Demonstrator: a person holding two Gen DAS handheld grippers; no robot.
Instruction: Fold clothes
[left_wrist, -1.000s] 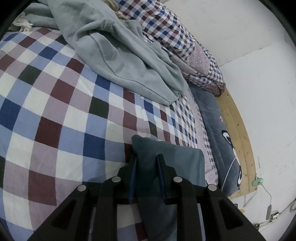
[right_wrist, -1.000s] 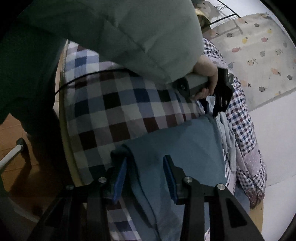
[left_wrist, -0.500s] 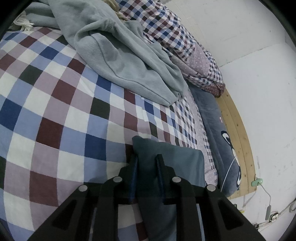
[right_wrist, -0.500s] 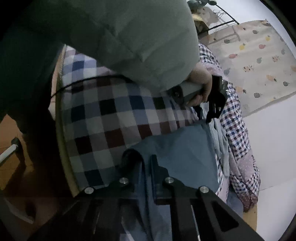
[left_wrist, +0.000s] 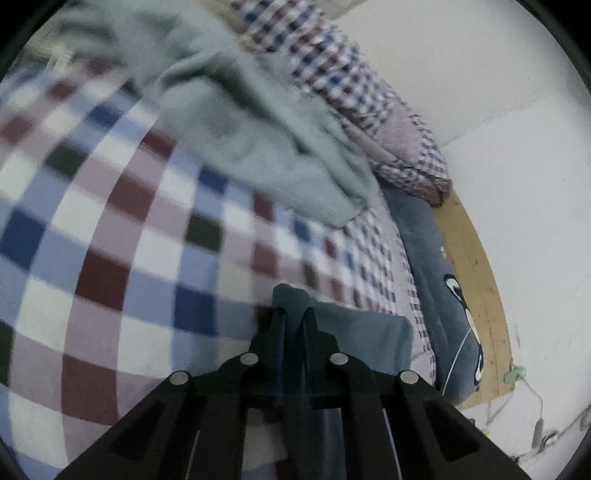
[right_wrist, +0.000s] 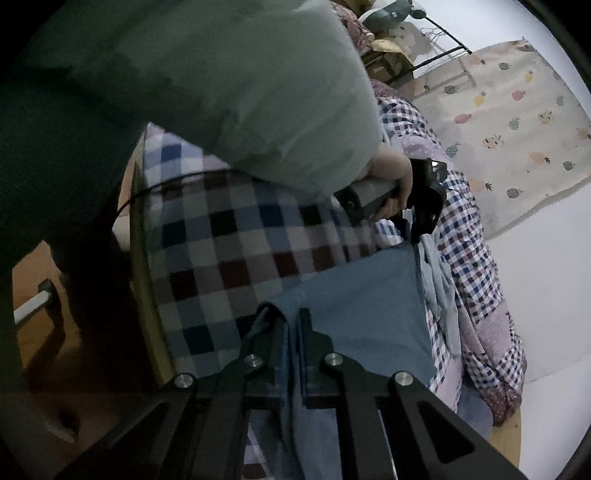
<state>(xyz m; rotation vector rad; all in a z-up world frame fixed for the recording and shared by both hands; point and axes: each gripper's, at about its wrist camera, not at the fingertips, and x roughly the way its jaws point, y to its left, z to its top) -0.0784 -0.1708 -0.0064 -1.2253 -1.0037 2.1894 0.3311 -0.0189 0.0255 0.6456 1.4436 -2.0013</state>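
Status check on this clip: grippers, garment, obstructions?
Left gripper closing on a corner of the teal garment. Right gripper shut on its other corner. Grey-green garment heaped farther up the checked bedspread, clear of the teal garment.

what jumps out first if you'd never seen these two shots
The big checked bedspread fills most of both views. Near the bottom of each, a gripper pinches a corner of the same teal cloth: the left gripper, its jaws closing, and the right gripper, shut. A crumpled grey-green garment lies further up the bed.
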